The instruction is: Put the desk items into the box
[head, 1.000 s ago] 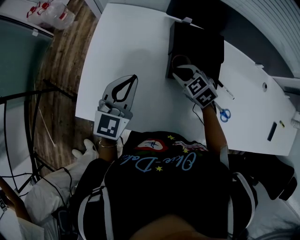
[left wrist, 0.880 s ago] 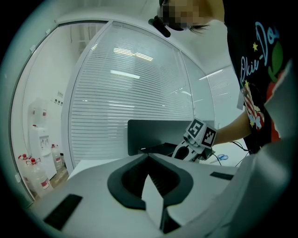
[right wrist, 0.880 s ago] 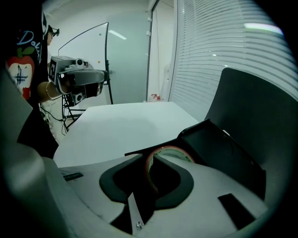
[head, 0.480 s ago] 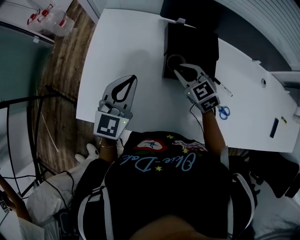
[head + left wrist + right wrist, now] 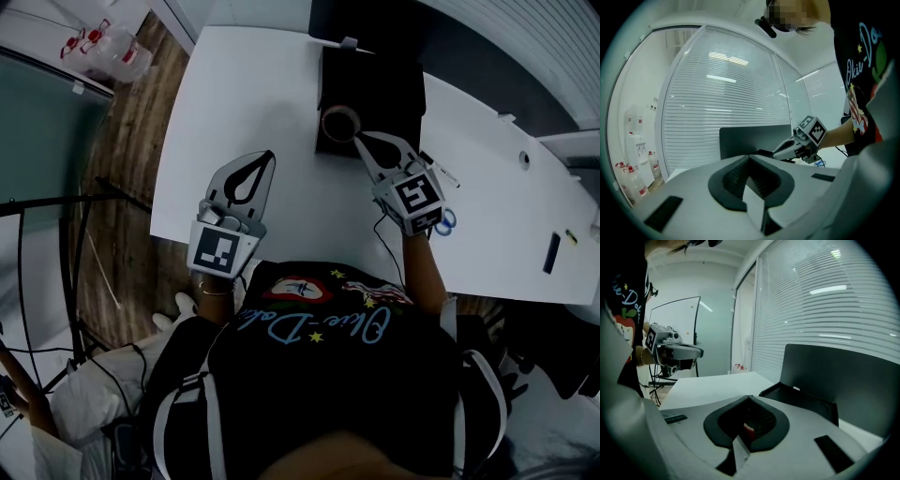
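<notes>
Hovering over the near corner of the box (image 5: 375, 86), the right tool (image 5: 357, 140) has its jaws together. They have just closed, and the tips meet with nothing pinched. In the right gripper view a reddish-white scrap shows in the hollow behind the tips. I read it as the roll seen past the jaws, not a thing held, though it is too small to be sure. The roll (image 5: 328, 120) lies flat in the box, just ahead and left of the tool's tips, so that item looks delivered.

The left tool (image 5: 269, 155) hangs over the bench (image 5: 253, 94), well to the left of the right tool. It is also closed and empty, with bare bench ahead of it.

What remains lies on the right tool's other side. A pen (image 5: 441, 172) rests on the bench just right of that tool, its long axis running roughly along the tool's own line rather than across it. The scissors (image 5: 448, 221) lie further back, beside the tool's marker cube and partly hidden by it. A dark strip (image 5: 551, 253) sits much farther right. The right hand is plainly nearer to all three.

The likely next move is to open, swing right to the pen, and close across its barrel. A thin pen on a hard bench may skid.
</notes>
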Motion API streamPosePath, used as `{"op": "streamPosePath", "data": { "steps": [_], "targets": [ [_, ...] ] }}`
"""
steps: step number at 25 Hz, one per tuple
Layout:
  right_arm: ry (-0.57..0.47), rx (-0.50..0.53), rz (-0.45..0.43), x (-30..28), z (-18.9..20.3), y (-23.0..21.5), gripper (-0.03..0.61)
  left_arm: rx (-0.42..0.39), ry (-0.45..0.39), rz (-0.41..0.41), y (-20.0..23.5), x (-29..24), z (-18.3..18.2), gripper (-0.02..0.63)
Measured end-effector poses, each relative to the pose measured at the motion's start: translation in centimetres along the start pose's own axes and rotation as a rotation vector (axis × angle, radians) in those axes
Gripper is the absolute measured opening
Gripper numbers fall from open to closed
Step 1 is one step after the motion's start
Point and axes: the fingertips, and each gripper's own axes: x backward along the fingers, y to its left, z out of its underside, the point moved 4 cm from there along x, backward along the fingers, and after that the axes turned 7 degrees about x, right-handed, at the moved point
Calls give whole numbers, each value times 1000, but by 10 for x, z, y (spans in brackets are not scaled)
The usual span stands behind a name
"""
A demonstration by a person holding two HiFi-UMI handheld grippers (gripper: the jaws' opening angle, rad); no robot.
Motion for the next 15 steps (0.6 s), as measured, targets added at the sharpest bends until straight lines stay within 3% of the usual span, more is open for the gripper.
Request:
{"op": "streamPosePath", "data": {
  "steps": [8, 15],
  "targets": [
    [-99, -55, 53, 50, -3, -11, -5, 14, -8, 20, -31, -10, -4, -5],
    [-157, -45, 95, 86, -8, -18, -5, -10, -9, 40, -59, -18, -11, -5]
  ]
}}
